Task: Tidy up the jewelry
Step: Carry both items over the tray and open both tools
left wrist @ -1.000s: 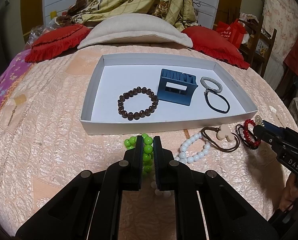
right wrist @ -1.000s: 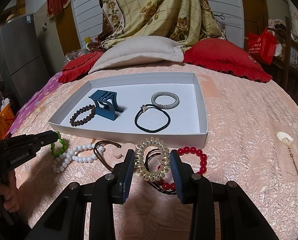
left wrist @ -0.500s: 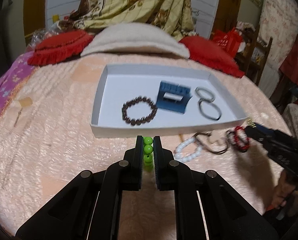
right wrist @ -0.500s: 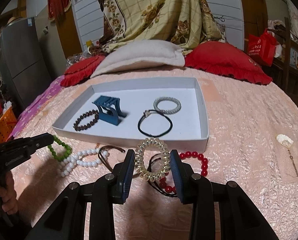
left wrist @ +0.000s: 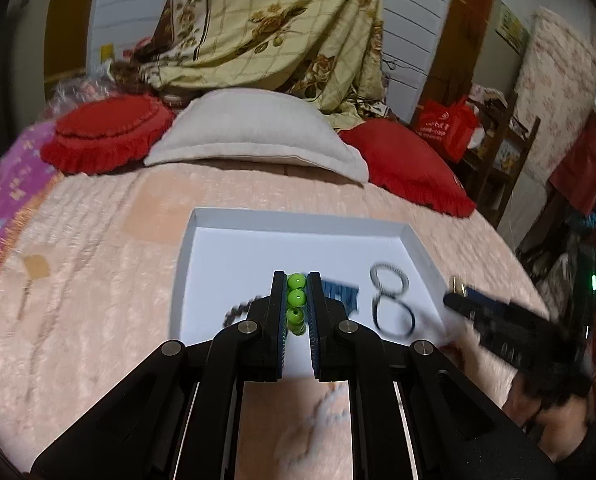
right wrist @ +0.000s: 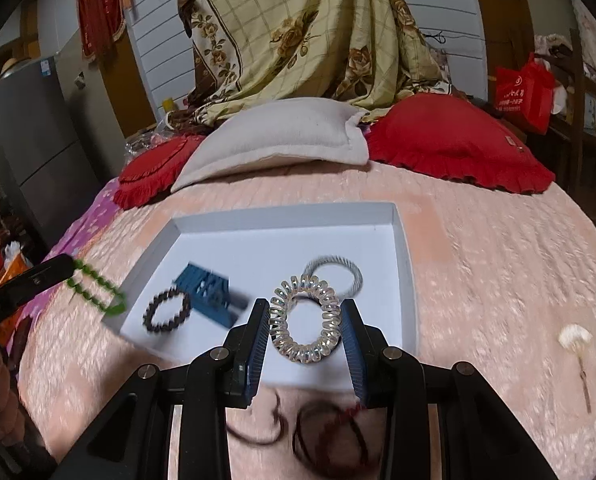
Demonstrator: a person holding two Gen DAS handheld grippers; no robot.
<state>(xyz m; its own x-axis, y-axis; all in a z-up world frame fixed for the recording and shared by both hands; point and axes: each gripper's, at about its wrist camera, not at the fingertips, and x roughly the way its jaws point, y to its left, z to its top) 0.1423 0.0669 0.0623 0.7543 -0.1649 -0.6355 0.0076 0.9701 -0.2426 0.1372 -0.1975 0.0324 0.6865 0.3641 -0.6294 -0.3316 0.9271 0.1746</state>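
My left gripper (left wrist: 296, 284) is shut on a green bead bracelet (left wrist: 296, 302) and holds it above the front part of the white tray (left wrist: 298, 216). From the right wrist view the bracelet (right wrist: 98, 294) hangs left of the tray. My right gripper (right wrist: 303, 312) is shut on a clear spiral hair tie (right wrist: 305, 322), held above the tray's front edge (right wrist: 405, 264). In the tray lie a dark bead bracelet (right wrist: 166, 314), a blue stand (right wrist: 210, 290), a grey braided ring (right wrist: 333, 276) and a black hair tie (left wrist: 393, 318).
Brown cord and red bead pieces (right wrist: 329, 428) lie on the pink bedspread below my right gripper. A small shell-like piece (right wrist: 575, 338) lies at the right. Red cushions (left wrist: 102, 136) and a beige pillow (left wrist: 258, 132) sit behind the tray.
Both grippers have lifted their pieces off the bedspread and moved forward over the tray. The green bracelet now hangs in the air.
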